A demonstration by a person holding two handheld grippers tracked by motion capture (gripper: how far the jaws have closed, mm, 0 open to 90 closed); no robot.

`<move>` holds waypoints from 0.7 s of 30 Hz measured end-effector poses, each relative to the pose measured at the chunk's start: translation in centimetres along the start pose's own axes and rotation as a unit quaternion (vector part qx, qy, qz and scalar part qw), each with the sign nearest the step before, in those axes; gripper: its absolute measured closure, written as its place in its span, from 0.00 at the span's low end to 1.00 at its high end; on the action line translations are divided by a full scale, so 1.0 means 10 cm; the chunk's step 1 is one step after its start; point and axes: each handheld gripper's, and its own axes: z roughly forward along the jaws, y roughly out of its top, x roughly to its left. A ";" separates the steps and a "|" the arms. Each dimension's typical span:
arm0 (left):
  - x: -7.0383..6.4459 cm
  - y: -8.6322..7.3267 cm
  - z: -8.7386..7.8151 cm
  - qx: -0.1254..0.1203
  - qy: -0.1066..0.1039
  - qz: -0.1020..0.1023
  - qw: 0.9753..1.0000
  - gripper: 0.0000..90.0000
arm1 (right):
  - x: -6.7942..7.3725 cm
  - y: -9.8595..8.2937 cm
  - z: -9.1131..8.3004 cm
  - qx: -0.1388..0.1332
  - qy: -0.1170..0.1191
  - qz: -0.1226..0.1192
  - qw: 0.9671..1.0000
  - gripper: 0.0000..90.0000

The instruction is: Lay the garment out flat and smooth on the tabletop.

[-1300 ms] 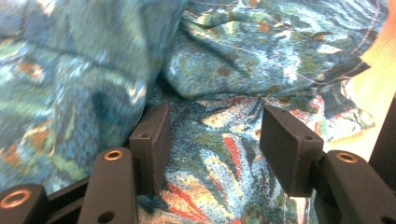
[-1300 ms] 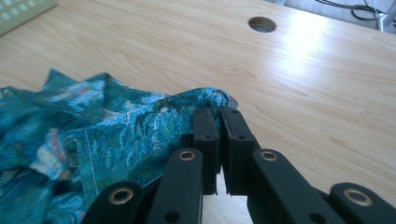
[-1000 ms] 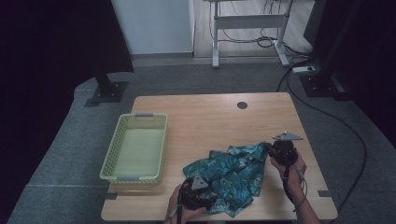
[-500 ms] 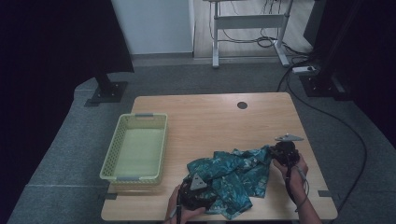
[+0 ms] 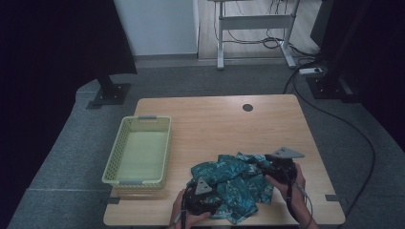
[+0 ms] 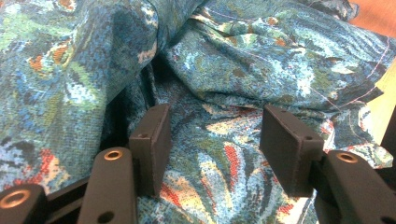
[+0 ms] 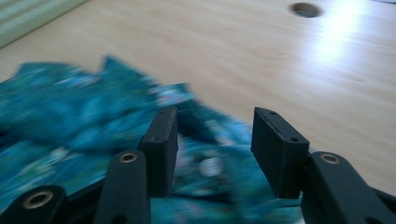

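Observation:
A crumpled teal patterned cloth (image 5: 234, 179) lies on the near part of the wooden table (image 5: 215, 124). My left gripper (image 5: 203, 193) sits at the cloth's near left edge; in the left gripper view (image 6: 212, 140) its jaws stand open over the fabric (image 6: 243, 70), nothing pinched between them. My right gripper (image 5: 277, 164) is at the cloth's right edge; in the right gripper view (image 7: 210, 140) it is open, jaws apart just above the blurred cloth (image 7: 70, 126).
A pale green plastic basket (image 5: 139, 150) stands empty at the table's left side. A round cable hole (image 5: 247, 108) is in the far part of the tabletop. The table's front edge runs just behind both hands.
The right gripper has moved nearer and slightly down along the cloth's right edge, and the cloth has bunched a little. The left gripper has barely shifted.

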 end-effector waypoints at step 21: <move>-0.01 -0.01 0.00 -0.003 0.004 -0.002 1.000 0.49 | 0.80 -0.41 0.32 0.058 0.084 -0.045 0.994 0.56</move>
